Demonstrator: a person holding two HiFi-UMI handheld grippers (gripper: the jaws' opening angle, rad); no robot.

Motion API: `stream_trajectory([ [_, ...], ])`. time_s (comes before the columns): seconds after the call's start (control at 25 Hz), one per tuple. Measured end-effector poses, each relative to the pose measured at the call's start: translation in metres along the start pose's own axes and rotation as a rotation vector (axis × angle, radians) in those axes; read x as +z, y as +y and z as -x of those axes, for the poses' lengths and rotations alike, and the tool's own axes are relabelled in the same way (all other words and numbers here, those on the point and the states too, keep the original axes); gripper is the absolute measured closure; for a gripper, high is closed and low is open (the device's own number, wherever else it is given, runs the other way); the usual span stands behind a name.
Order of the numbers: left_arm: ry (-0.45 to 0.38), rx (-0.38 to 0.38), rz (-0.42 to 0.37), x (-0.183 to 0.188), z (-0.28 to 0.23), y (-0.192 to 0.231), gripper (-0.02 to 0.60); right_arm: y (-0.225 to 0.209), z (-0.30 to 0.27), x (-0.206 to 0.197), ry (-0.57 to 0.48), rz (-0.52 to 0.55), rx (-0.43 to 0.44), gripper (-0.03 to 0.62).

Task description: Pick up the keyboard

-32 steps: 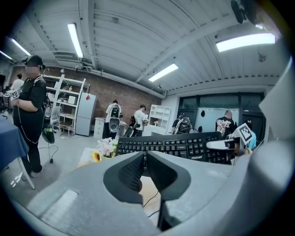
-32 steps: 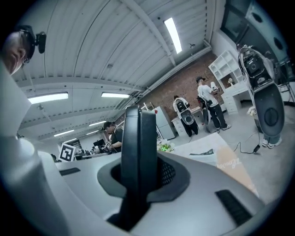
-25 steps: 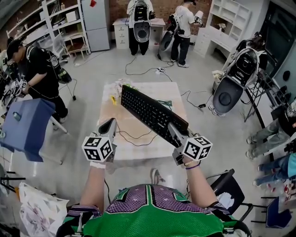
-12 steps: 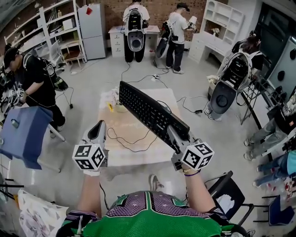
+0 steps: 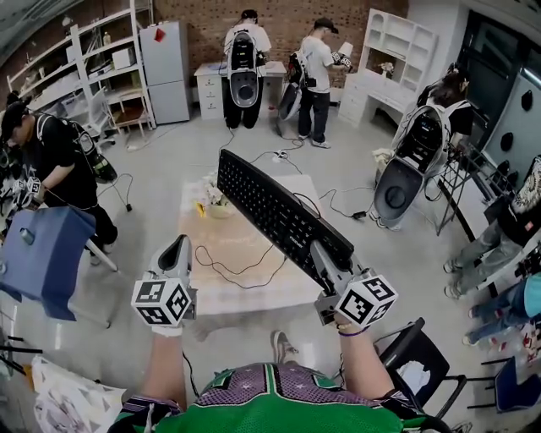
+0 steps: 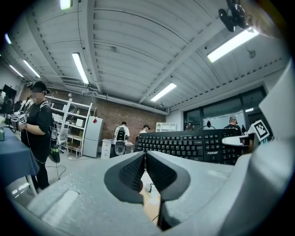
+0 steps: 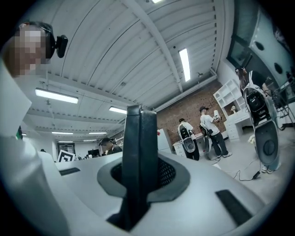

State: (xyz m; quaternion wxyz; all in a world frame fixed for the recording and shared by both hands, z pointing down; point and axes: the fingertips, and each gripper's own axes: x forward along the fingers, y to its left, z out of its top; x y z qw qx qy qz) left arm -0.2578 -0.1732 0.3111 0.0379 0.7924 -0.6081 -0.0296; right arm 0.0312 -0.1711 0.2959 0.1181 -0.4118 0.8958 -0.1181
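The person's right gripper [image 5: 328,260] is clamping the near end of the black keyboard [image 5: 272,207] and holding it in the air above the wooden table [image 5: 254,292], with its keys facing left. The left gripper [image 5: 180,247] is hovering near the table's left side, apart from the keyboard, its jaws pressed together on nothing. A thin cable [image 5: 226,260] is lying looped on the tabletop.

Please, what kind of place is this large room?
Probably a shared workshop or lab rather than a home: several people wear bulky backpack rigs, open shelves stand along a bare brick wall, and strip lights hang overhead.
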Motion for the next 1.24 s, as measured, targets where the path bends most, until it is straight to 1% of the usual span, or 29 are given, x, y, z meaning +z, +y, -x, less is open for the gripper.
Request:
stream_trajectory([
  [0.4, -0.015, -0.008, -0.001, 0.008, 0.02, 0.0, 0.555, 0.013, 0.009, -0.001, 0.02, 0.046, -0.035, 0.531],
  [0.84, -0.029, -0.012, -0.01, 0.013, 0.028, 0.005, 0.555, 0.015, 0.008, -0.002, 0.029, 0.053, -0.059, 0.531],
  [1.24, -0.033, -0.013, -0.006, 0.013, 0.025, 0.009, 0.557, 0.016, 0.001, 0.003, 0.029, 0.066, -0.051, 0.531],
])
